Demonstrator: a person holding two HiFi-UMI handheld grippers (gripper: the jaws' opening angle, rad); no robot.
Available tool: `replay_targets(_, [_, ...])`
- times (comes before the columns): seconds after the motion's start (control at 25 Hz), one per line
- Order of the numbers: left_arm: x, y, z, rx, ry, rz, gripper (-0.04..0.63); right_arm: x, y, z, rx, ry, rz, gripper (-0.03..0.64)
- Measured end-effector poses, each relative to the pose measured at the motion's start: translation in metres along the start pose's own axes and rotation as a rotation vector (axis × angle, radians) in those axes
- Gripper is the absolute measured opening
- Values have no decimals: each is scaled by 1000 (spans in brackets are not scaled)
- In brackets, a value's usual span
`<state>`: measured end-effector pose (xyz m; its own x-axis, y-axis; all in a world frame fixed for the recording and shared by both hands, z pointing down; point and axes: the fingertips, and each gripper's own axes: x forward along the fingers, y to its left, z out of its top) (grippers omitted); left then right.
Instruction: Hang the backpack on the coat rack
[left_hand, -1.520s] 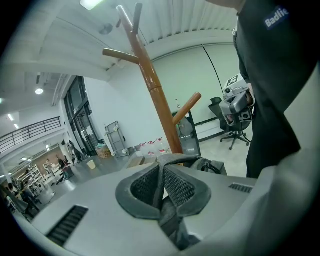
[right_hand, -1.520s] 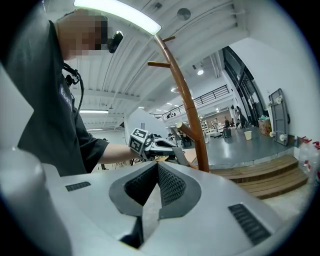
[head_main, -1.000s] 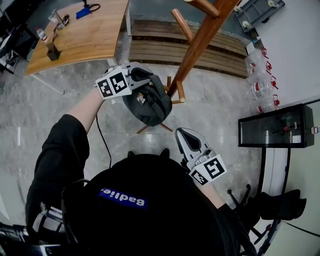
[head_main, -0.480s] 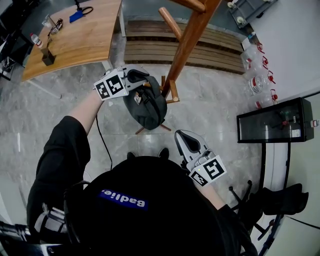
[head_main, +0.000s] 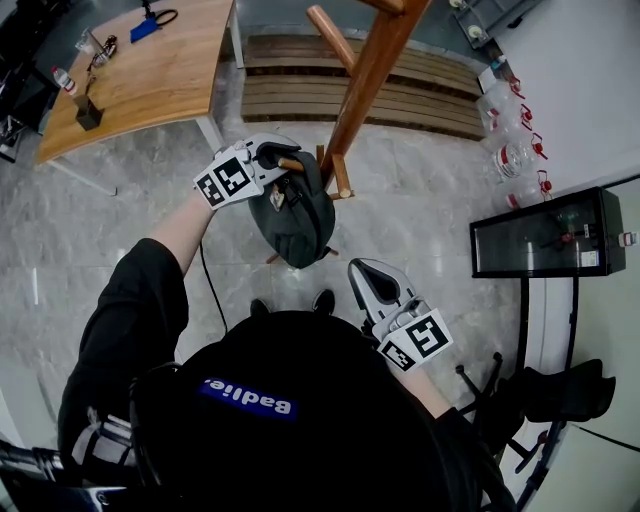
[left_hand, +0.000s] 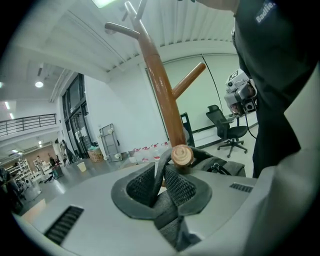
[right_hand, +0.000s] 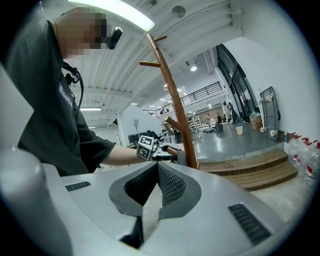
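Note:
A dark grey backpack (head_main: 297, 218) hangs below my left gripper (head_main: 272, 160), which is shut on its top strap (left_hand: 158, 172). The strap loop sits right at the round end of a low wooden peg (left_hand: 182, 155) of the brown coat rack (head_main: 368, 75); I cannot tell if it is over the peg. In the left gripper view the rack's pole (left_hand: 161, 95) rises just behind the jaws, with the bag's body (left_hand: 222, 165) to the right. My right gripper (head_main: 370, 283) is held near the person's chest, shut and empty. It looks at the coat rack (right_hand: 176, 107) and the left gripper (right_hand: 165, 151).
A wooden table (head_main: 150, 75) stands at the far left, wooden steps (head_main: 420, 95) behind the rack. Water bottles (head_main: 512, 155) and a black glass cabinet (head_main: 545, 245) line the right wall. An office chair (head_main: 545, 400) is at the lower right.
My left gripper has carried the backpack closer to the rack, so the strap now sits at the low peg's end. The right gripper has stayed put.

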<state>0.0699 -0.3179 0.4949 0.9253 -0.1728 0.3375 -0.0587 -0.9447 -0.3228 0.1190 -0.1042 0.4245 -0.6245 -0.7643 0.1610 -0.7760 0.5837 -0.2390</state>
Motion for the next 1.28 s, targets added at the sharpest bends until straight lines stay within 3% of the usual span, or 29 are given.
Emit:
replay_targets(0.28, [-9, -3, -3, 49, 53, -4, 54, 0, 3, -1, -4, 6, 18, 5])
replay_targets(0.64, [-29, -17, 5, 39, 72, 42, 52, -1, 15, 6, -24, -16, 58, 5])
replay_targets(0.96, [-53, -34, 9, -118, 29, 154, 52, 4, 28, 11, -36, -41, 103, 5])
replay_targets(1.28, [-84, -66, 56, -230, -59, 256, 52, 16, 38, 12, -29, -43, 152, 5])
